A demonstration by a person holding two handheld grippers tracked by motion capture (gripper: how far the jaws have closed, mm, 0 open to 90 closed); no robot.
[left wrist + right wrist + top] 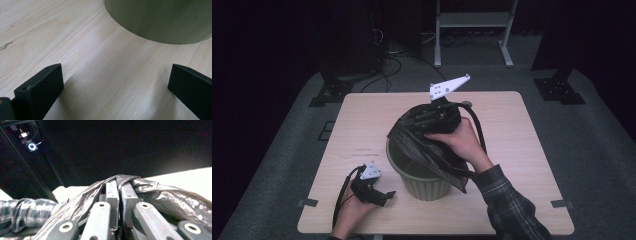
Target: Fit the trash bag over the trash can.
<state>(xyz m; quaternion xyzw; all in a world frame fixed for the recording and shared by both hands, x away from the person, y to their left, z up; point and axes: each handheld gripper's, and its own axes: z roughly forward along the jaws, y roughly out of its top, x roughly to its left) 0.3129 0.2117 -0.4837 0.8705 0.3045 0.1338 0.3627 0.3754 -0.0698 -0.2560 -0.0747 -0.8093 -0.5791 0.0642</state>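
Lining the bin (424, 182): right gripper (439, 112) fingers clenched on the black bag (432, 145) over its rim. Left gripper (379, 196) released beside the bin on the desk (512, 150). Next, probably: spread bag mouth around rim.

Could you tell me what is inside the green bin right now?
Part of the black bag hangs down into the green bin, lifted by the right tongs, which are shut on it. Some bare inner wall shows at the near rim. The bag hides the bottom.
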